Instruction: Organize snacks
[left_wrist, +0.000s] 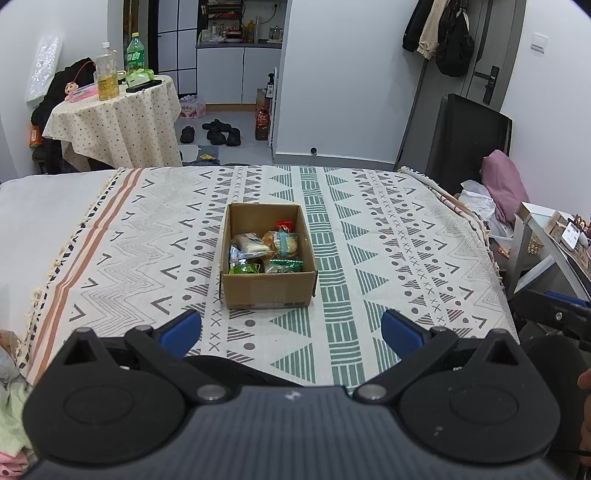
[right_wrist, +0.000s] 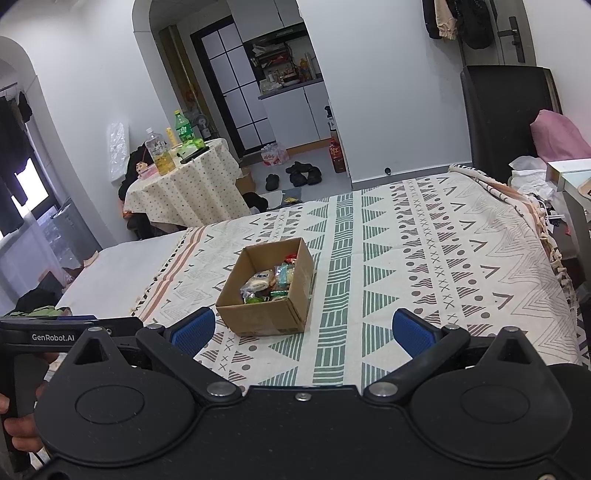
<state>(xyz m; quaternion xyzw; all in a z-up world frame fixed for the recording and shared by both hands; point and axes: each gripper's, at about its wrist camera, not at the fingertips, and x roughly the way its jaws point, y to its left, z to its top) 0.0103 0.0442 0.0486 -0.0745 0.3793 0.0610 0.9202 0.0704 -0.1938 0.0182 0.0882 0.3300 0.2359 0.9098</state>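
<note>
An open cardboard box (left_wrist: 267, 293) stands on the patterned blanket (left_wrist: 388, 258) in the middle of the bed. Several wrapped snacks (left_wrist: 264, 251) lie inside it. My left gripper (left_wrist: 291, 330) is open and empty, held near the bed's front edge, a short way in front of the box. In the right wrist view the box (right_wrist: 258, 317) sits ahead and to the left, with the snacks (right_wrist: 269, 284) inside. My right gripper (right_wrist: 303, 330) is open and empty, just short of the box and to its right. The left gripper's body (right_wrist: 51, 336) shows at the left edge.
A small round table (left_wrist: 114, 122) with bottles (left_wrist: 107, 74) stands beyond the bed at the far left. Shoes (left_wrist: 218, 133) lie on the floor. A black chair (left_wrist: 472, 144) and a pink cushion (left_wrist: 506, 181) are at the right, beside a side table (left_wrist: 546, 236).
</note>
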